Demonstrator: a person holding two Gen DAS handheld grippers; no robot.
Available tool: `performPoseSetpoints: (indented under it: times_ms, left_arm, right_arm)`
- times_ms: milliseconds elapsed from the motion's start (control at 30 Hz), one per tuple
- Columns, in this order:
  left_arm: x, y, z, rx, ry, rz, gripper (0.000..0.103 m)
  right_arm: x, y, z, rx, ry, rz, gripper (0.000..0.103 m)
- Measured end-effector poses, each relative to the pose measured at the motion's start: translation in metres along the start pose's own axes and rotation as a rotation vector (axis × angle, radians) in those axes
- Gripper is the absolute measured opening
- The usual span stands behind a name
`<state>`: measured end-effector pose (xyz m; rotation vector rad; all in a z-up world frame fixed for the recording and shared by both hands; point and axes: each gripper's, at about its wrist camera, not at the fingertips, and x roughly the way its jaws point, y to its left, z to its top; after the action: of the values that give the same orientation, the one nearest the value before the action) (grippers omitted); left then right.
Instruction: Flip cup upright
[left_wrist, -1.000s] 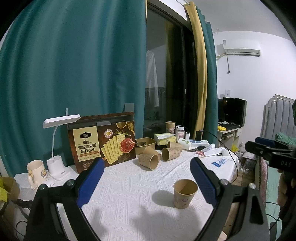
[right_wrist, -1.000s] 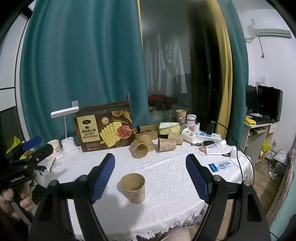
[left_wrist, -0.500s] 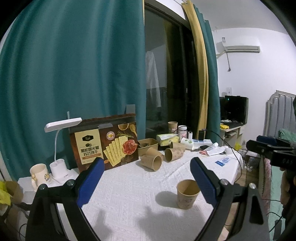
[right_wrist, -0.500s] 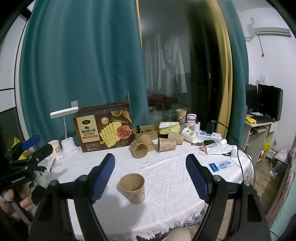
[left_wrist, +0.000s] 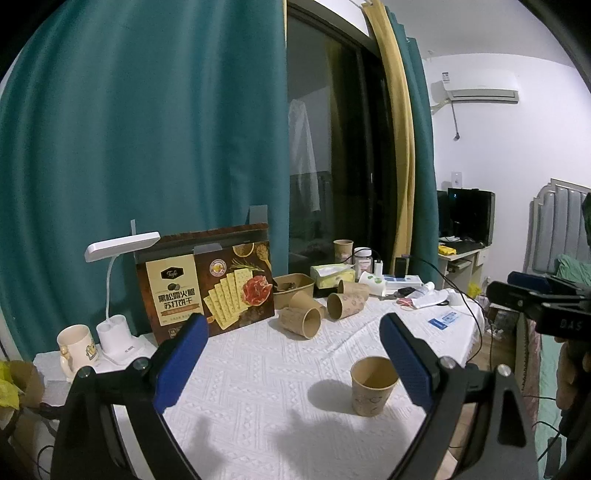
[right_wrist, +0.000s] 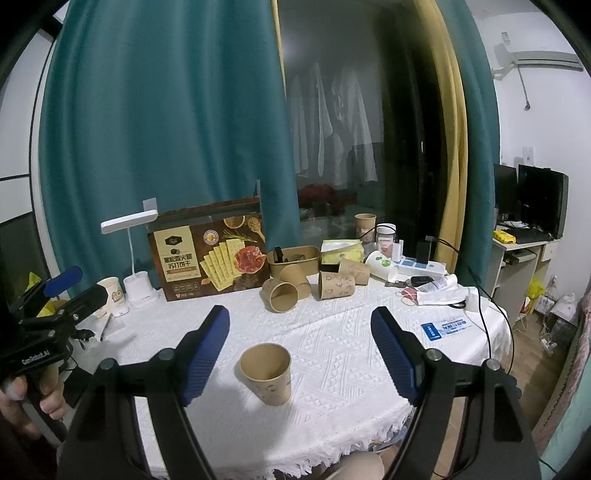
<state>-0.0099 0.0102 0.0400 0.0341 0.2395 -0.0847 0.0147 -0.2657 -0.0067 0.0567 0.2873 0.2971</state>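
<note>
A brown paper cup (left_wrist: 373, 384) (right_wrist: 266, 373) stands upright, mouth up, on the white tablecloth near the table's front edge. My left gripper (left_wrist: 293, 363) is open with nothing between its blue pads; the cup sits beyond its right finger (left_wrist: 406, 363). My right gripper (right_wrist: 299, 354) is open too and holds nothing, with the cup on the table ahead, closer to its left finger (right_wrist: 203, 354). Each gripper shows in the other's view: the right gripper (left_wrist: 535, 299) at the right edge, the left gripper (right_wrist: 55, 295) at the left edge, held by a hand.
Several paper cups (right_wrist: 284, 293) (left_wrist: 301, 321) lie on their sides at the back of the table (right_wrist: 332, 343), by a cracker box (right_wrist: 210, 254), a brown tub (right_wrist: 293, 260) and tissues. A white lamp (right_wrist: 129, 225), a mug (left_wrist: 75, 345), a power strip and cables stand around.
</note>
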Motion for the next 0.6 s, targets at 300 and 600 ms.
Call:
performPoseSetpoints:
  times_ms: [300, 600]
  left_arm:
    - [0.0002, -0.0006, 0.0002, 0.003, -0.004, -0.004, 0.094]
    - [0.0017, -0.0009, 0.0021, -0.003, -0.008, -0.001, 0.094]
  right_arm:
    - [0.0020, 0.0004, -0.0011, -0.001, 0.002, 0.001, 0.077]
    - [0.0032, 0.0021, -0.0024, -0.002, 0.001, 0.003, 0.077]
